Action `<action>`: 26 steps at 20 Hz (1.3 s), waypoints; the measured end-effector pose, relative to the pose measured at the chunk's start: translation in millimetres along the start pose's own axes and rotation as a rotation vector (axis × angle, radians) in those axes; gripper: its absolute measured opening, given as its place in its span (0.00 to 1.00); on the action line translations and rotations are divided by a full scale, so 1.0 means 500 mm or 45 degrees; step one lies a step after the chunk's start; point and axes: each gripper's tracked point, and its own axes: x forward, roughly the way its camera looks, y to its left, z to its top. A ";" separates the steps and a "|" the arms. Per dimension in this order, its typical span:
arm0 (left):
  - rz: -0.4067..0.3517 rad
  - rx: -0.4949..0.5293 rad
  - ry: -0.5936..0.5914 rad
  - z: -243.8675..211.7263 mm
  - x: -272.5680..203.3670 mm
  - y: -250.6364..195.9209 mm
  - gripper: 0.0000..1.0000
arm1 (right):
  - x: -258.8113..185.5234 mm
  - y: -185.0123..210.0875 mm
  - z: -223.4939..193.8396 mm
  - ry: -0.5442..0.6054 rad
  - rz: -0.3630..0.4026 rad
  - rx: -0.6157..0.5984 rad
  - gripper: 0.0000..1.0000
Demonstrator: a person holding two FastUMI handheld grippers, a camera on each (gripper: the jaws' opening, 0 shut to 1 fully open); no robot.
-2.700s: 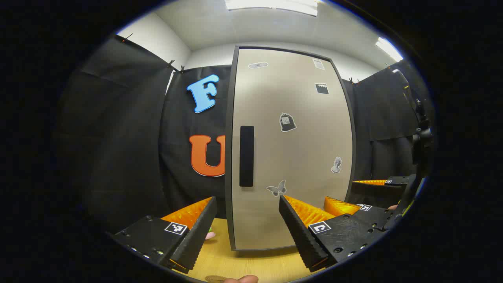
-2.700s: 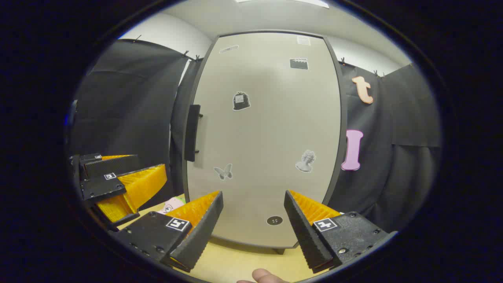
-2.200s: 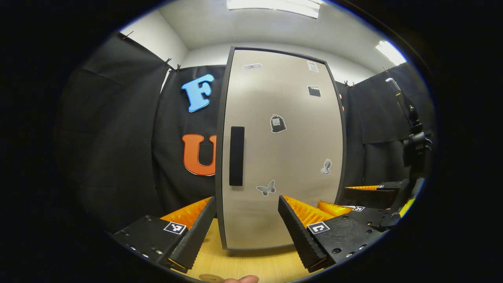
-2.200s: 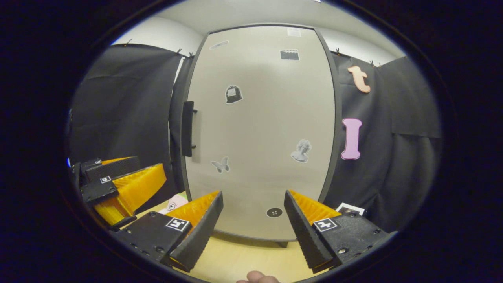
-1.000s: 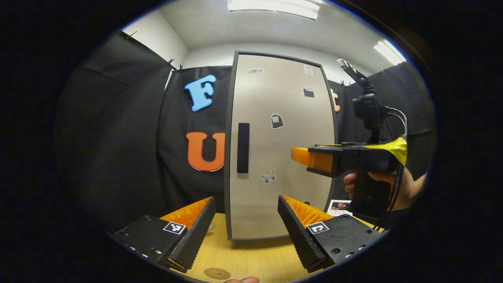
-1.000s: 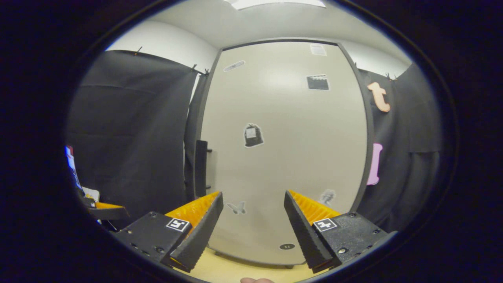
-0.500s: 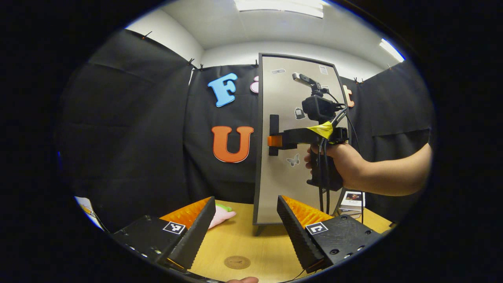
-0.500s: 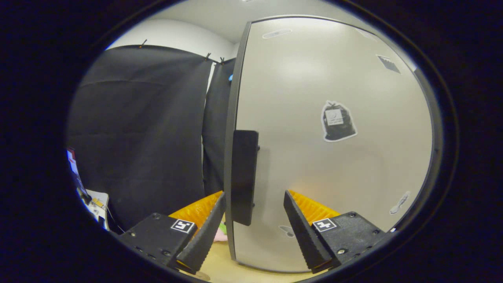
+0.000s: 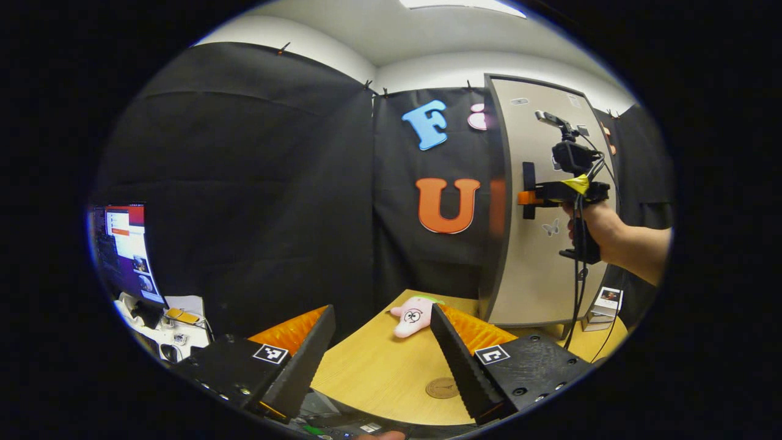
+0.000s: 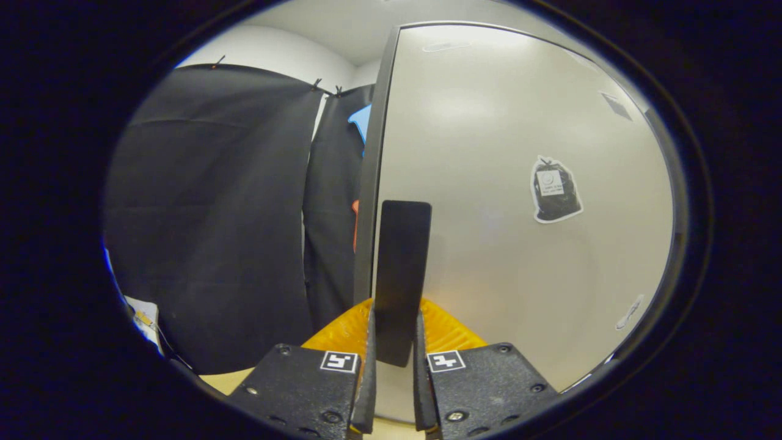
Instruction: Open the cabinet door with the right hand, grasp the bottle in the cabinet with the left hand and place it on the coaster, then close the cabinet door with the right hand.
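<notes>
The flat black bar handle (image 10: 400, 278) on the tall beige cabinet door (image 10: 507, 201) is now pinched between both fingers of the right gripper (image 10: 393, 342); half a second ago that gripper was spread with the handle merely standing between its fingers. So the grasp is made, and the door, still flush in its dark frame, is ready to be pulled open, I judge. The door is matt and pale, with small grey stickers, the handle upright near its left edge. In the left gripper view the cabinet stands at the far right corner of the pale wooden table (image 9: 372, 373). The bottle is behind the door, out of sight. The left gripper (image 9: 383, 357) has swung away leftward and waits spread and empty over the table's near edge. The round brown coaster (image 9: 442, 387) lies by that edge, and a pink plush toy (image 9: 410, 315) lies farther back, near the cabinet's foot.
</notes>
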 end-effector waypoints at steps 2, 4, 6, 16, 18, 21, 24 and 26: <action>0.004 -0.060 0.046 -0.013 0.007 0.006 0.95 | -0.002 0.000 -0.003 0.024 0.006 0.008 0.27; -0.001 -0.078 0.030 -0.008 0.014 0.008 0.95 | -0.007 -0.001 -0.002 0.033 0.019 0.012 0.24; -0.019 -0.061 0.031 -0.014 0.013 0.005 0.95 | -0.020 0.007 -0.004 0.053 0.061 0.030 0.23; -0.135 -0.140 0.048 -0.028 0.031 -0.034 0.95 | -0.171 0.005 -0.006 0.054 0.287 0.134 0.22; -0.171 -0.126 0.038 -0.031 0.031 -0.052 0.95 | -0.174 0.001 -0.011 0.068 0.310 0.120 0.22; -0.239 -0.141 0.009 -0.017 0.028 -0.091 0.95 | -0.179 -0.014 -0.018 0.085 0.355 0.144 0.22; -0.311 -0.121 0.015 -0.017 0.038 -0.131 0.95 | -0.197 -0.025 -0.019 0.072 0.404 0.113 0.22; -0.364 -0.118 0.012 -0.019 0.053 -0.166 0.95 | -0.211 -0.032 -0.020 0.071 0.428 0.119 0.22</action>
